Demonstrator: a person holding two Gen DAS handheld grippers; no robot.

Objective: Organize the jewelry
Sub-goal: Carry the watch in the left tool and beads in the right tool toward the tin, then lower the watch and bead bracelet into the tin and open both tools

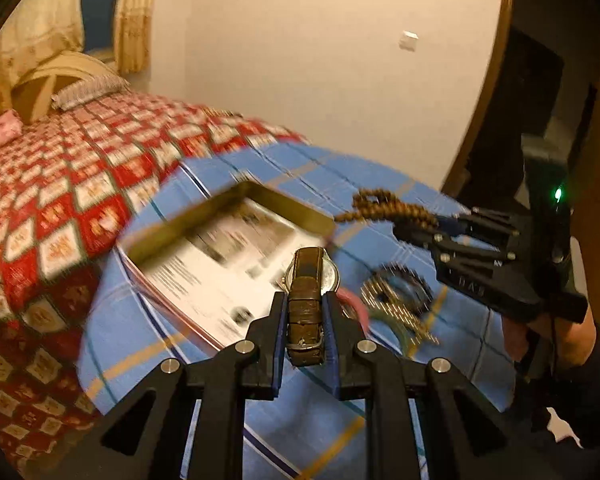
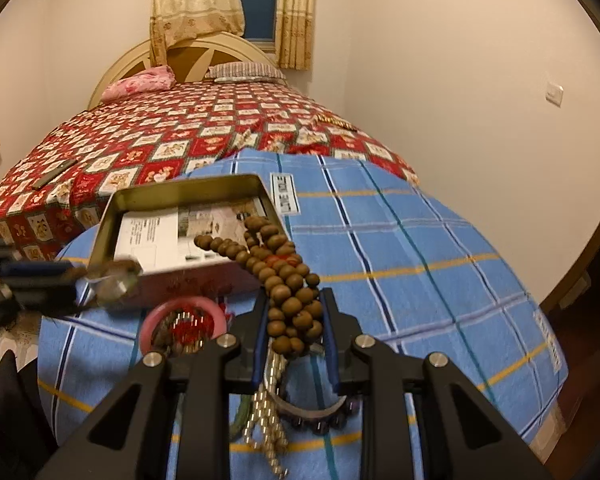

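My left gripper (image 1: 305, 300) is shut on the brown leather strap of a wristwatch (image 1: 305, 280), held up over the blue cloth, its silver case just past the fingertips. In the right wrist view that gripper (image 2: 70, 276) and the watch (image 2: 114, 280) appear blurred at the left. My right gripper (image 2: 296, 296) is shut on a bunched string of wooden beads (image 2: 288, 280), lifted above the cloth; the left wrist view shows this gripper (image 1: 420, 226) and the beads (image 1: 380, 208) at the right. An open gold tin (image 2: 180, 186) lined with printed paper lies beyond both.
A pink bangle (image 2: 184, 308), pale bead chains (image 2: 266, 412) and a dark bracelet (image 2: 312, 414) lie on the blue checked cloth (image 2: 400, 248). Behind is a bed with a red patterned quilt (image 2: 180, 128). A wall and a wooden door frame stand to the right.
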